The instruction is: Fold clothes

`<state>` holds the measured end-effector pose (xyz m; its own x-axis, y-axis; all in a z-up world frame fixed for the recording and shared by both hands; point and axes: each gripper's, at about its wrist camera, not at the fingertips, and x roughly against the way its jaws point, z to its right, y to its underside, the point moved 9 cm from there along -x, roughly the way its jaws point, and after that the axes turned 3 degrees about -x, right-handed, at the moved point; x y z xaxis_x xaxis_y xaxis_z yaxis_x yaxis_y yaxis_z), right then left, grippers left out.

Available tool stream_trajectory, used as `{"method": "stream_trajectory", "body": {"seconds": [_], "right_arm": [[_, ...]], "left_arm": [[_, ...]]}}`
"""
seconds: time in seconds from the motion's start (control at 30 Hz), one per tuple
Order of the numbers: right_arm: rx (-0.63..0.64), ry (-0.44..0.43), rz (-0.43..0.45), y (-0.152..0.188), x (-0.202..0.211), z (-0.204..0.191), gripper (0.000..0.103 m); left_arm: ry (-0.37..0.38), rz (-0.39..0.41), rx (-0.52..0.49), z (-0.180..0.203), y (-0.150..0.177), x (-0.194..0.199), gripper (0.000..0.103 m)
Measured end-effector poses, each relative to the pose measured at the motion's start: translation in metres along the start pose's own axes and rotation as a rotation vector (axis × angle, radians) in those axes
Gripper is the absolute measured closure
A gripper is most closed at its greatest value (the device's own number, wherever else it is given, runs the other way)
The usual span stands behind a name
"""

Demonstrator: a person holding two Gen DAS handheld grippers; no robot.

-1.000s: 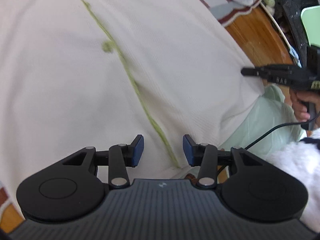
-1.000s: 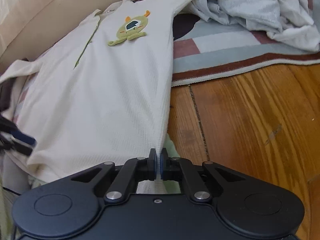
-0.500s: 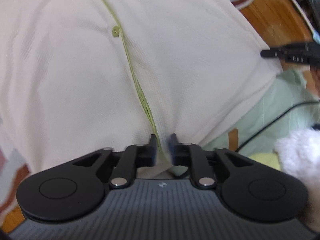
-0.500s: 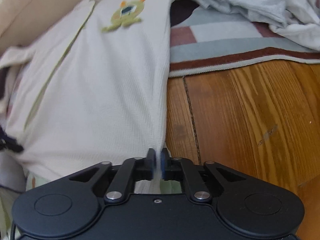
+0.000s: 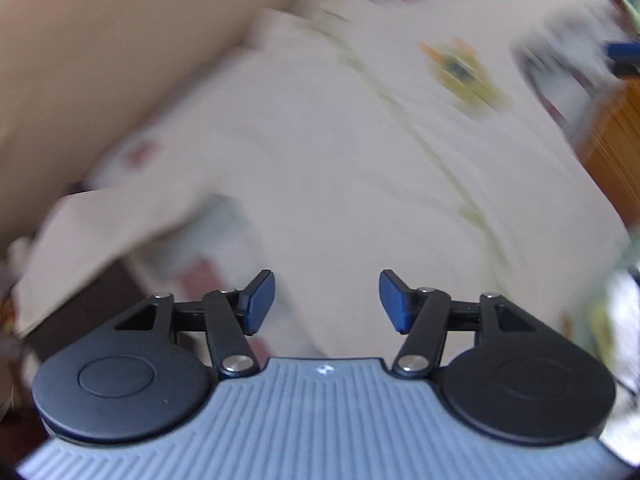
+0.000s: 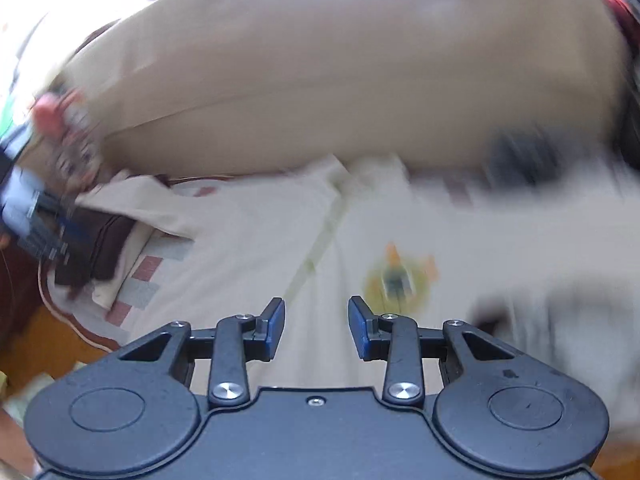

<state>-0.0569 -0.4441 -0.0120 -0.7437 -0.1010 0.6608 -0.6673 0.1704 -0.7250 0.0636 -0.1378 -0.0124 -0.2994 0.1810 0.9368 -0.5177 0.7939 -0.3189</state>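
Our left gripper (image 5: 327,302) and right gripper (image 6: 316,328) both hold jaws spread, gripping nothing, above the blurred cream garment (image 5: 360,168) filling mid-frame.

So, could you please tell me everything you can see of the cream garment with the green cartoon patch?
The cream garment lies spread, front up, on a striped rug, its top near a beige cushion. A pale green placket line runs down the front, and the green and orange patch sits on the chest. The fabric looks soft. Both views are motion-blurred. The left gripper and right gripper are open above it, gripping nothing.
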Motion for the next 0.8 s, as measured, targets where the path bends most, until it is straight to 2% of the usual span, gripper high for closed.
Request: {"method": "stream_trajectory", "body": {"seconds": [0.03,0.1,0.13,0.23,0.37,0.43,0.5,0.57,0.7,0.77,0.8], "right_arm": [[0.078,-0.004,0.0,-0.022,-0.01,-0.012,0.061],[0.189,-0.008,-0.007,-0.04,-0.037,-0.038,0.049],[0.244,-0.01,-0.011,-0.048,-0.051,-0.051,0.046],[0.409,-0.015,-0.022,-0.074,-0.091,-0.09,0.045],[0.618,-0.027,-0.036,-0.107,-0.146,-0.142,0.045],[0.58,-0.095,-0.031,-0.109,-0.179,-0.168,0.045],[0.533,-0.164,-0.035,-0.11,-0.208,-0.189,0.045],[0.455,-0.231,-0.057,-0.109,-0.241,-0.208,0.045],[0.25,-0.311,-0.106,-0.101,-0.3,-0.224,0.045],[0.161,-0.289,-0.128,-0.091,-0.323,-0.218,0.045],[0.117,-0.279,-0.139,-0.086,-0.334,-0.215,0.046]], "left_arm": [[-0.029,0.038,0.061,-0.02,-0.002,0.001,0.043],[-0.059,0.107,0.197,-0.067,0.003,-0.001,0.042],[-0.086,0.148,0.276,-0.091,0.015,-0.002,0.042],[-0.165,0.269,0.513,-0.162,0.051,-0.003,0.041],[-0.184,0.274,0.817,-0.227,0.124,-0.027,0.041],[-0.224,0.277,0.905,-0.252,0.15,-0.038,0.041],[-0.238,0.307,0.941,-0.274,0.163,-0.041,0.041],[-0.233,0.342,0.988,-0.291,0.164,-0.052,0.041],[-0.234,0.381,1.05,-0.321,0.161,-0.073,0.041],[-0.292,0.37,1.073,-0.339,0.165,-0.081,0.041],[-0.355,0.353,1.093,-0.348,0.17,-0.084,0.04]]}}
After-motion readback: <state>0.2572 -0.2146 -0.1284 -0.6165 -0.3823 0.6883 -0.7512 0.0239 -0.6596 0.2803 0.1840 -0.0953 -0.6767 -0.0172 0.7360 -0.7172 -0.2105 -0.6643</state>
